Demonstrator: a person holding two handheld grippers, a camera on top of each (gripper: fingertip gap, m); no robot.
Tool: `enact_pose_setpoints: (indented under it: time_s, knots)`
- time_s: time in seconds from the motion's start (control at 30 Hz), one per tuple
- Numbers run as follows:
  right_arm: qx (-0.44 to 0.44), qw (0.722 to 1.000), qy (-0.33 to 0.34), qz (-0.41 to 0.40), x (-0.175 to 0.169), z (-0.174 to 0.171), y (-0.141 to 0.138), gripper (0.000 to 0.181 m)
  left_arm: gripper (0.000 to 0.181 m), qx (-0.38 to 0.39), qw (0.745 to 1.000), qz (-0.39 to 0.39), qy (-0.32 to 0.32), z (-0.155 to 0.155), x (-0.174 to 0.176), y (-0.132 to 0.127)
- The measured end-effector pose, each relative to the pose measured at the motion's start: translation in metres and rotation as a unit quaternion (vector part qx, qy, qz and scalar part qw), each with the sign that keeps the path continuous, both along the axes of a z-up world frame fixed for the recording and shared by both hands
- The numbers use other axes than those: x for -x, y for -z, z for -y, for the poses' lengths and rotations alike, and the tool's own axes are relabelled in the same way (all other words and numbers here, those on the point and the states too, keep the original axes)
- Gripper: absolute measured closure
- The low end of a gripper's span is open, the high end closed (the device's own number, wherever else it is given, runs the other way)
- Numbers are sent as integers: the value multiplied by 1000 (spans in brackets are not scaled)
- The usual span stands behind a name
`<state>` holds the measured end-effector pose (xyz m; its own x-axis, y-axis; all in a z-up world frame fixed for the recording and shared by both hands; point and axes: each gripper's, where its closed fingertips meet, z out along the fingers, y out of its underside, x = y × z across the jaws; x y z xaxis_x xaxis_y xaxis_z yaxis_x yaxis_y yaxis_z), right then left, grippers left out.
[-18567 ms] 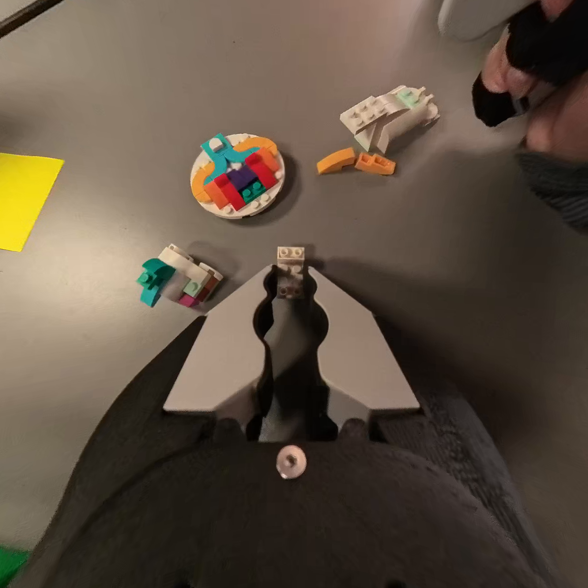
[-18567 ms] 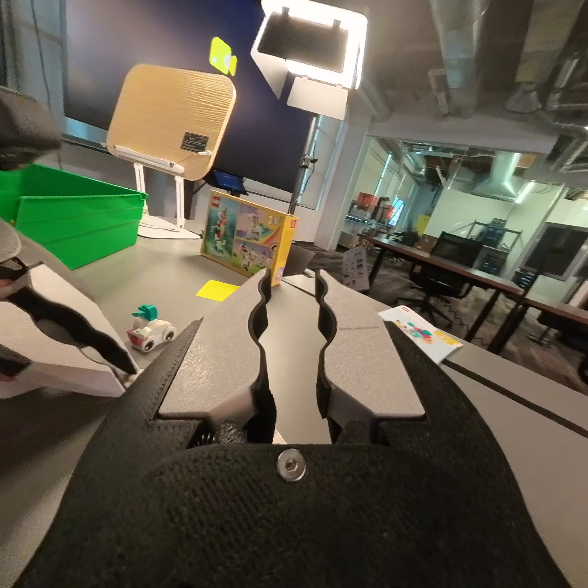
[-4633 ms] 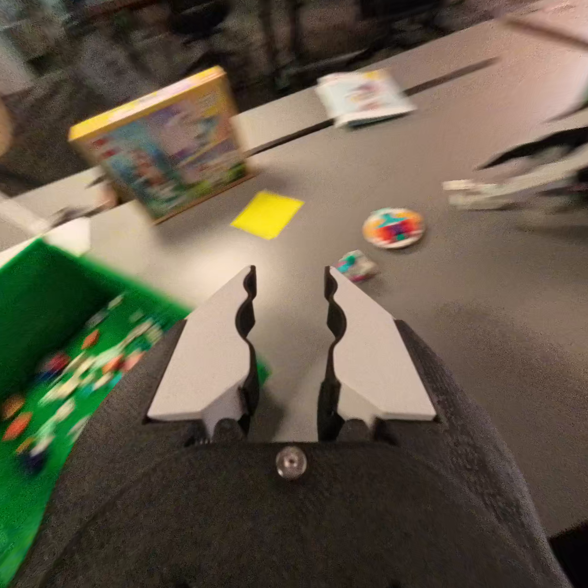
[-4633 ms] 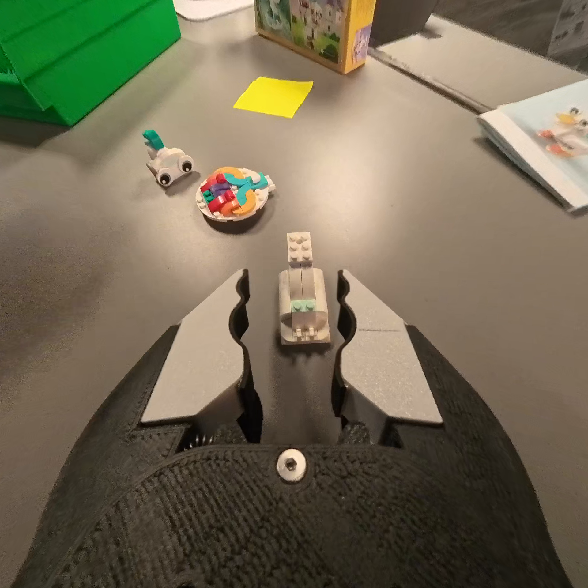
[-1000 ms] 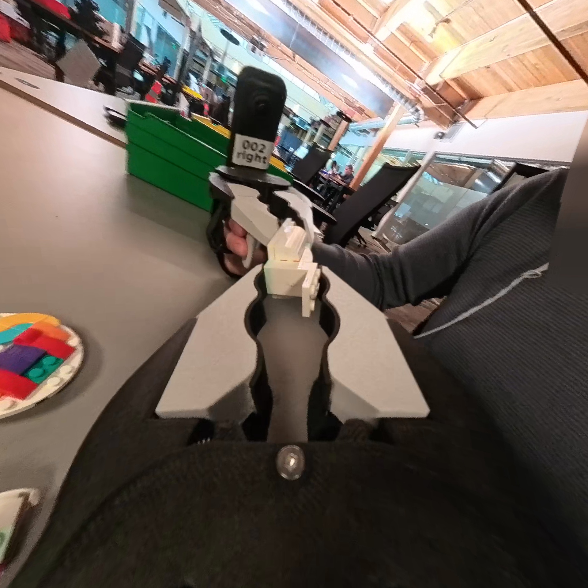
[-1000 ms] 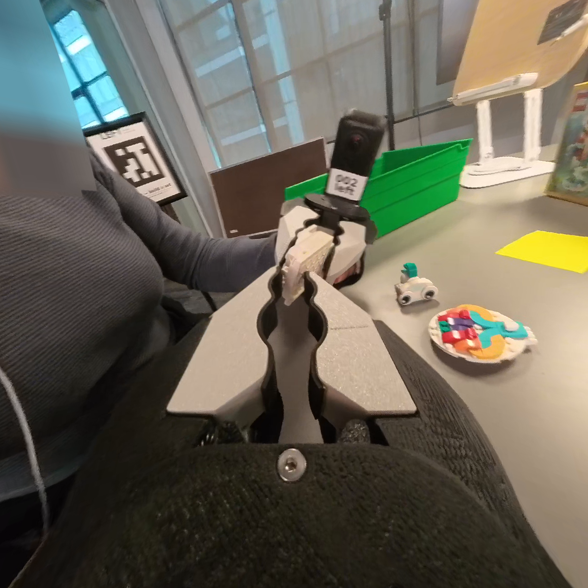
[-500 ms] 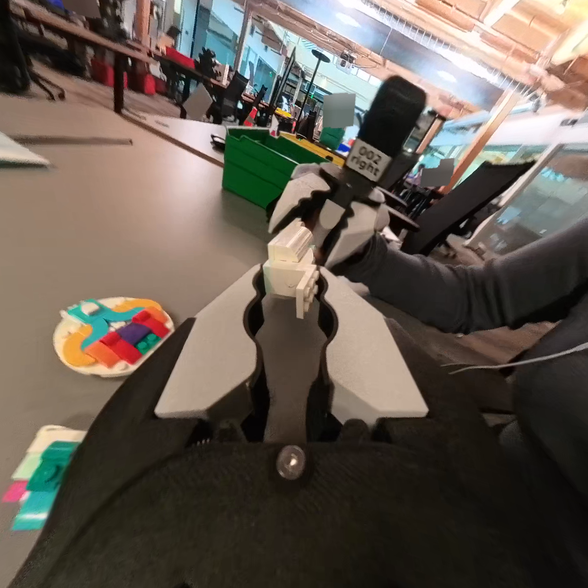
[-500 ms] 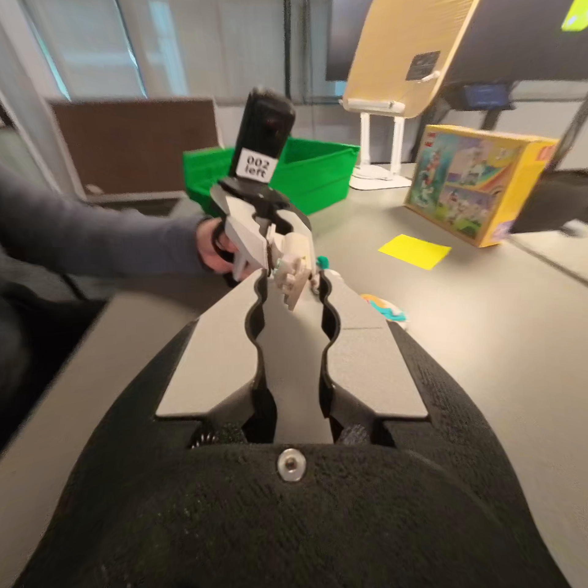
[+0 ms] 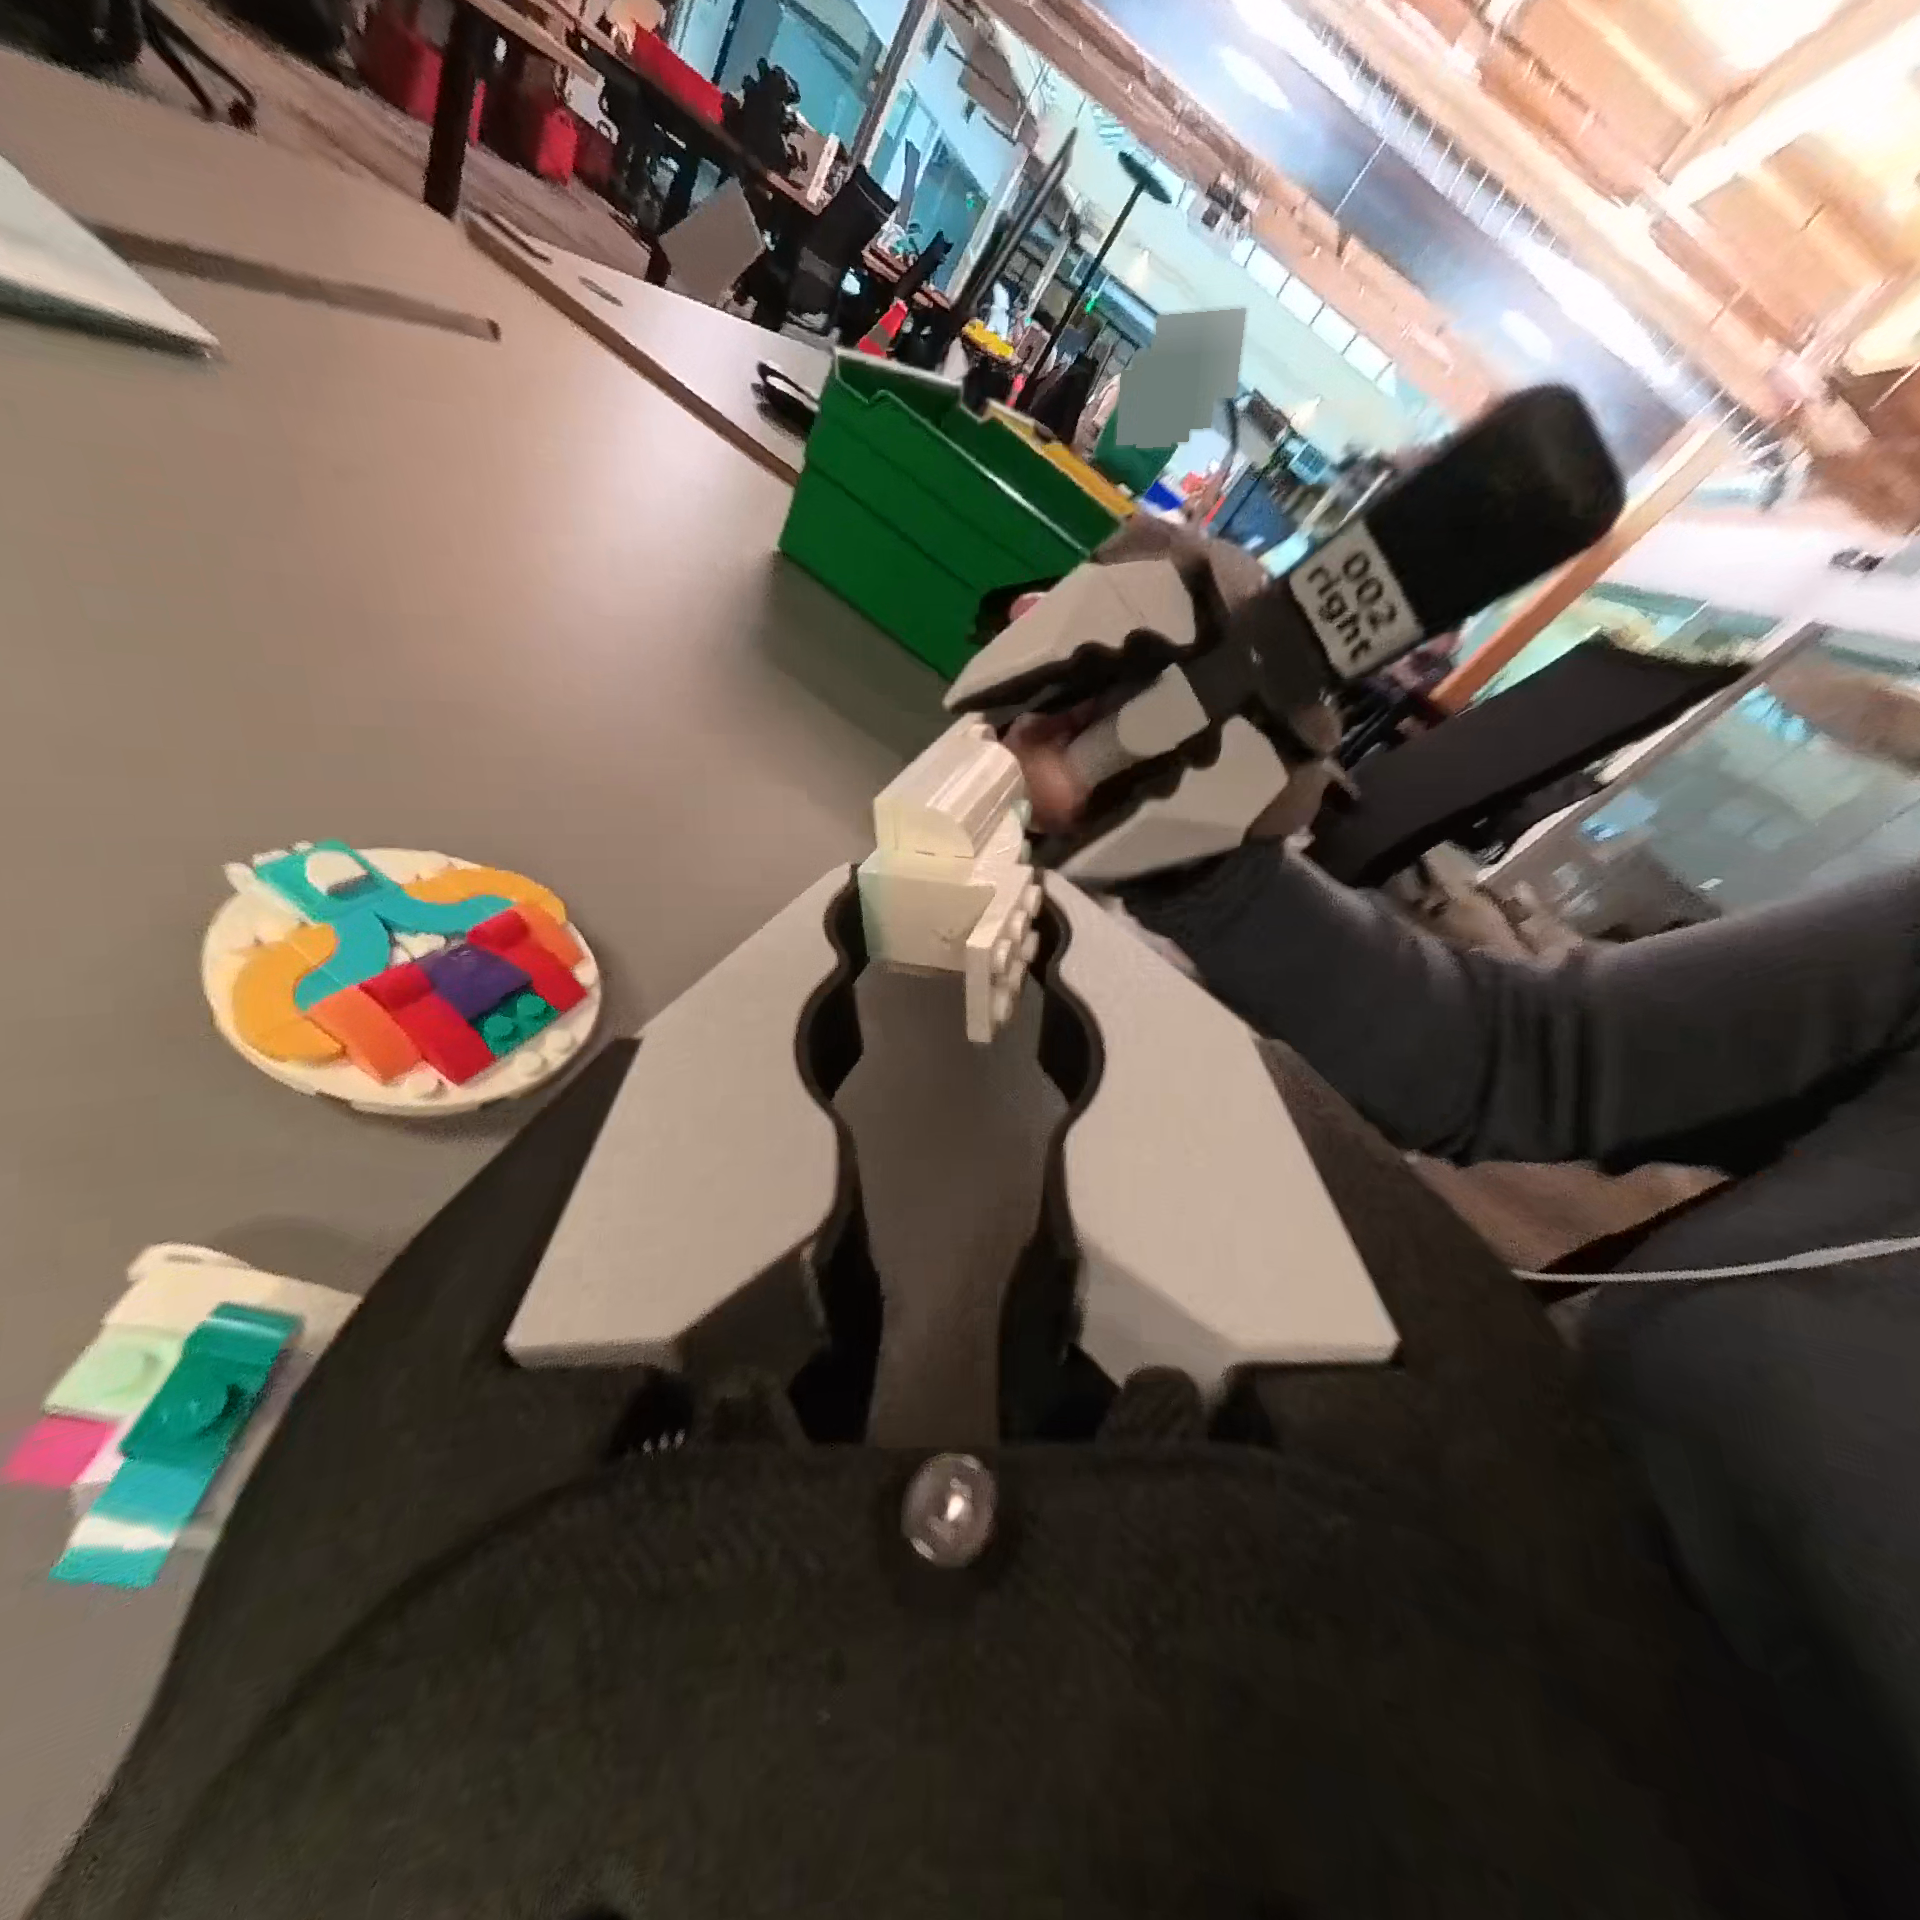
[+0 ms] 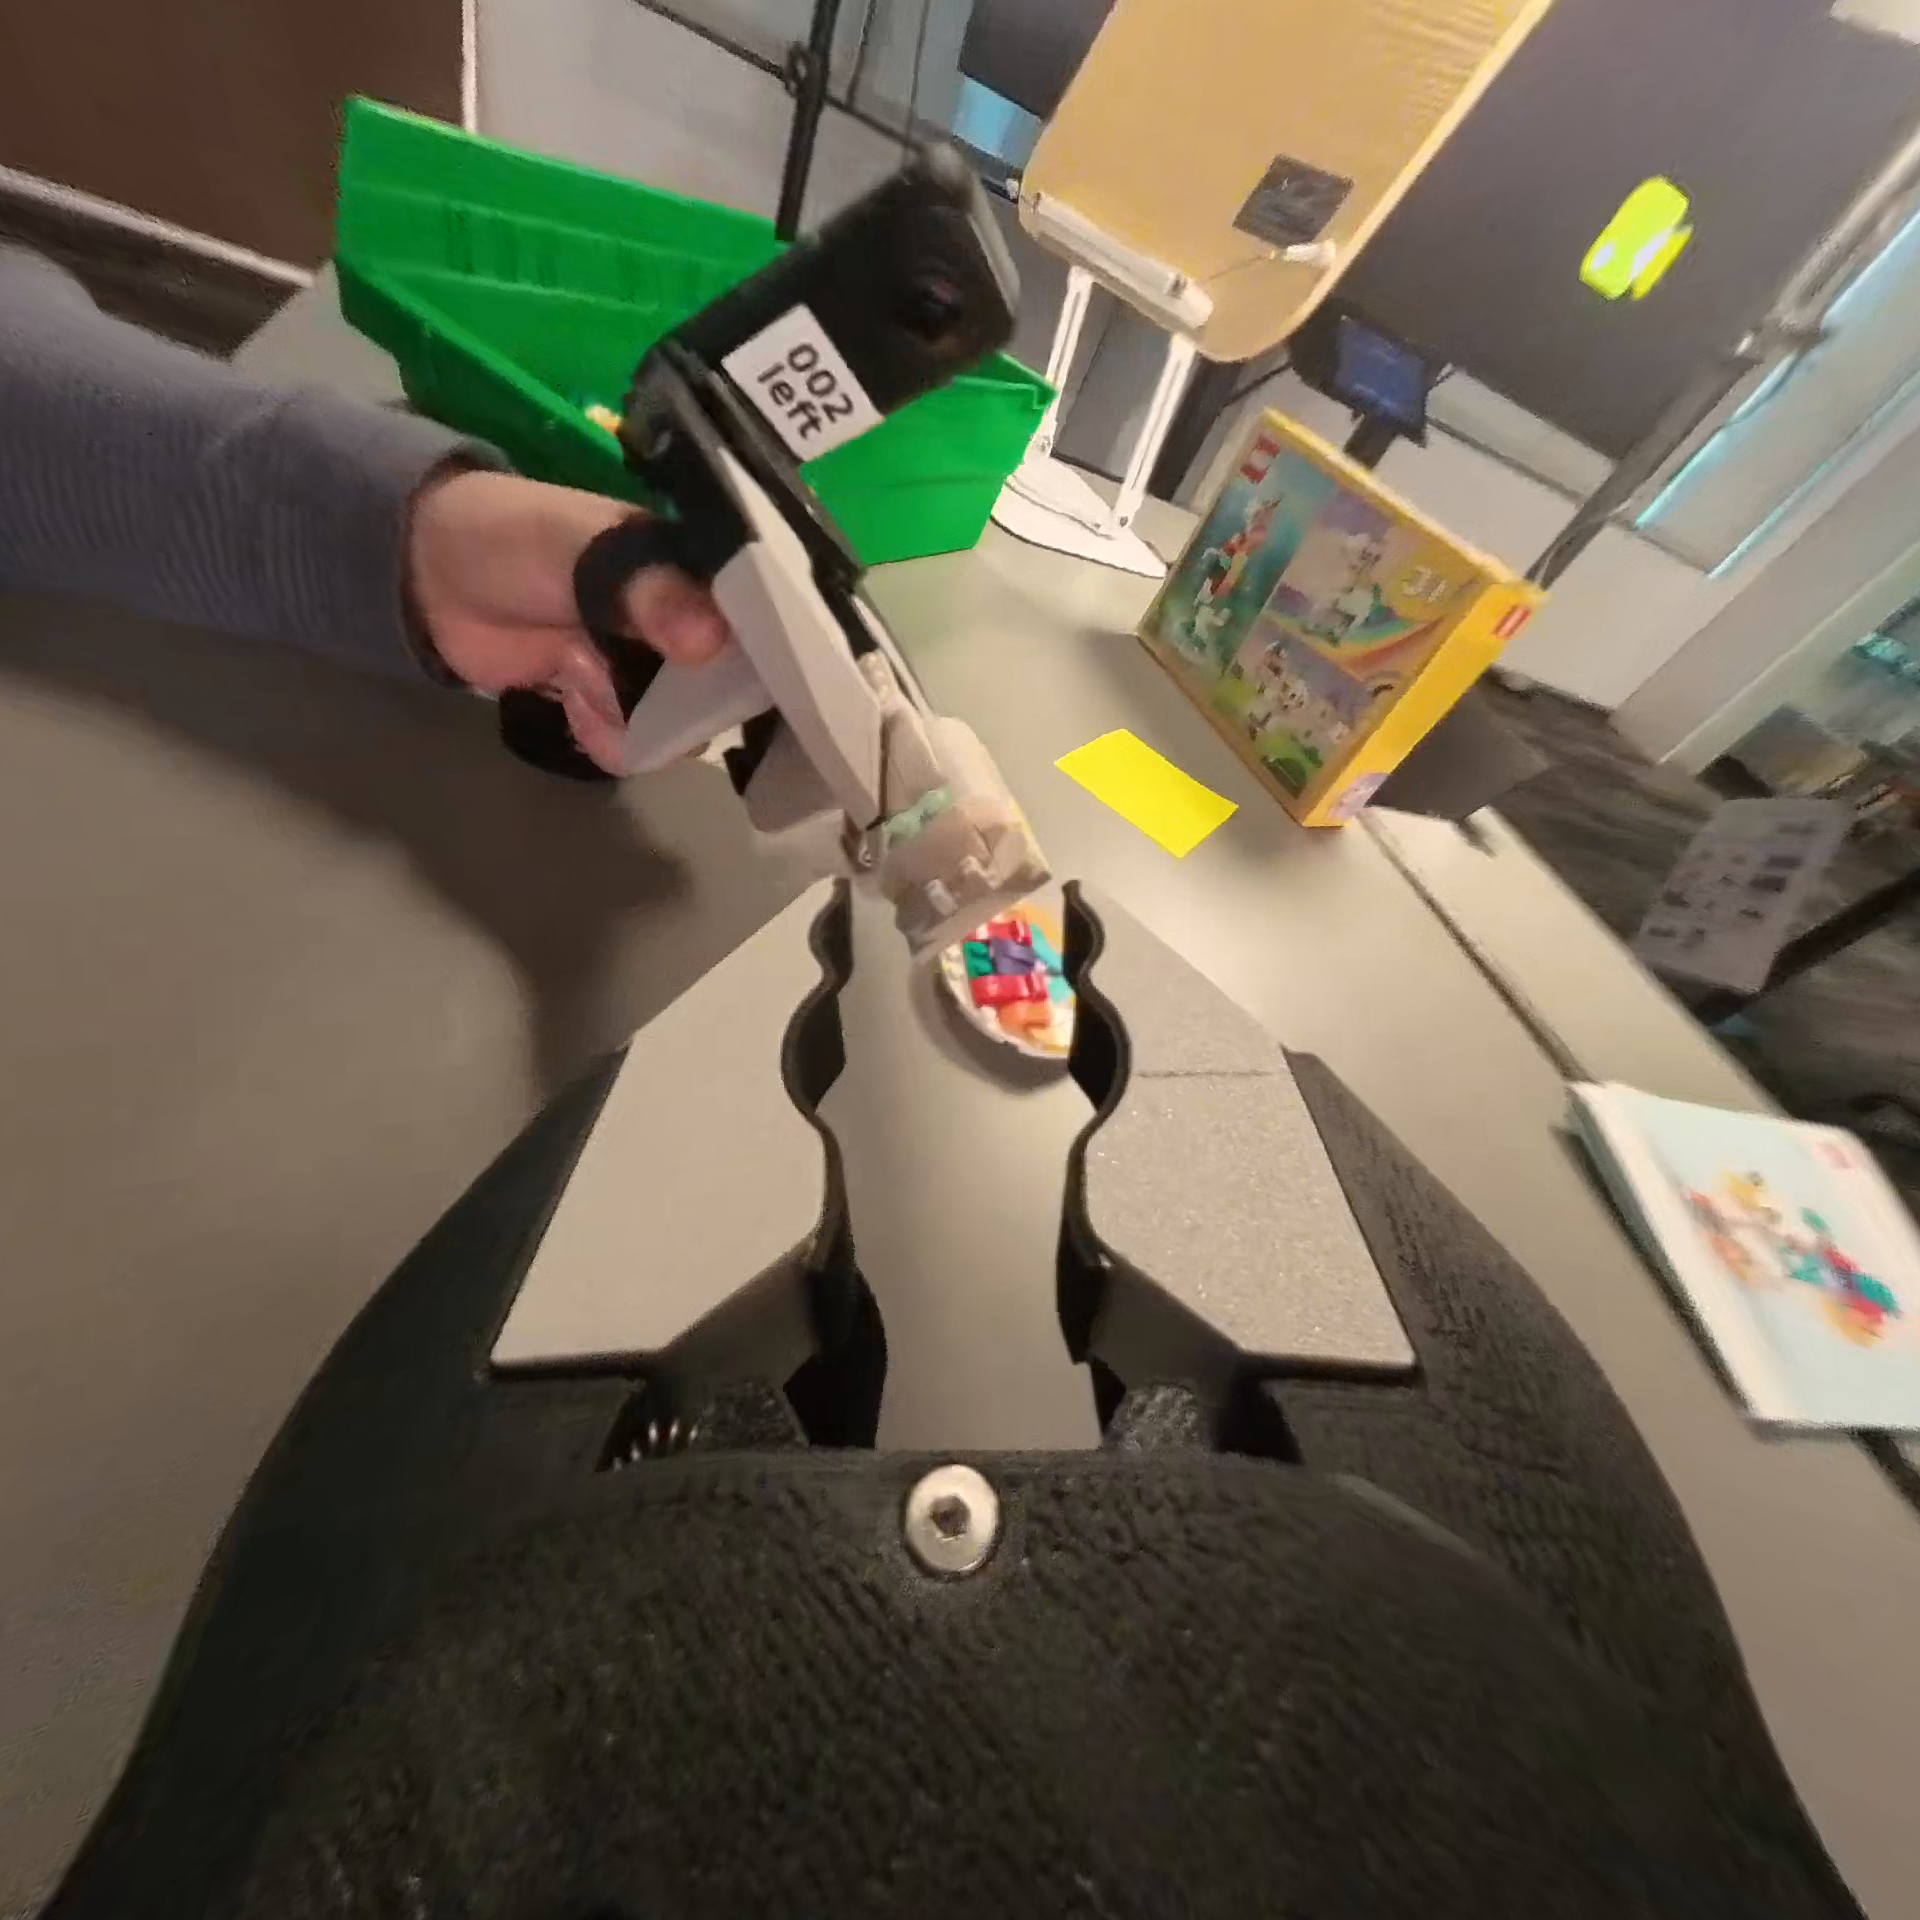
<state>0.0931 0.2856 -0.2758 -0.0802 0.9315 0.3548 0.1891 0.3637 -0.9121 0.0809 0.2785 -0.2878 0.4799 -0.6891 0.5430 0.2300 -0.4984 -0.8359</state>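
Note:
My left gripper (image 9: 948, 914) is shut on a white brick assembly (image 9: 940, 883) and holds it in the air above the grey table (image 9: 416, 582). The assembly also shows in the right wrist view (image 10: 961, 847), at the tips of the left gripper (image 10: 883, 821). My right gripper (image 10: 956, 904) is open and empty, its tips just short of the assembly, apart from it. In the left wrist view the right gripper (image 9: 1023, 774) sits just beyond the assembly, jaws apart.
A round white plate of coloured bricks (image 9: 400, 977) lies on the table, also seen between my right fingers (image 10: 1013, 992). A small teal, white and pink build (image 9: 177, 1392) lies near left. Green bin (image 10: 623, 343), yellow note (image 10: 1143, 790), toy box (image 10: 1330, 623), booklet (image 10: 1766, 1268). The grippers are tip to tip, or close to it.
My right gripper has opened, let go of the white assembly and drawn back a little. The left gripper keeps its hold. Both views have swung toward the table.

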Motion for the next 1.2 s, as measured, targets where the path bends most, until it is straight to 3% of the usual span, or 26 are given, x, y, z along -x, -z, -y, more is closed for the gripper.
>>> enact_pose_setpoints:
  time_s: [0.13,0.23,0.3,0.37,0.5,0.57,0.7,0.8,0.93,1.1,1.2]
  knots:
    - [-83,996,22,3,5,1,3,128,152,50,995,84,25,2,0,-6]
    - [-159,987,29,12,9,4,9,127,152,90,989,108,48,5,-4,-4]
    - [-179,983,27,33,12,6,18,129,152,111,985,110,68,9,-9,0]
    - [-176,983,24,43,12,6,22,146,152,123,983,105,83,12,-15,4]
    - [-32,998,-11,57,9,11,25,147,148,101,986,97,84,13,-17,-1]
    - [48,997,-20,57,7,8,23,147,132,63,993,77,61,9,-10,-6]
    - [184,980,-43,62,1,5,22,147,126,-90,993,-68,-32,2,17,-14]
    - [249,964,-55,73,-2,5,25,147,126,-221,941,-244,-82,4,27,-13]
    - [288,950,-68,102,-5,8,32,147,131,-335,838,-421,-96,6,18,0]
    - [314,937,-81,130,-5,14,41,147,152,-401,731,-546,-83,5,4,20]
    - [325,931,-86,139,-7,15,44,146,165,-424,691,-577,-104,1,7,19]
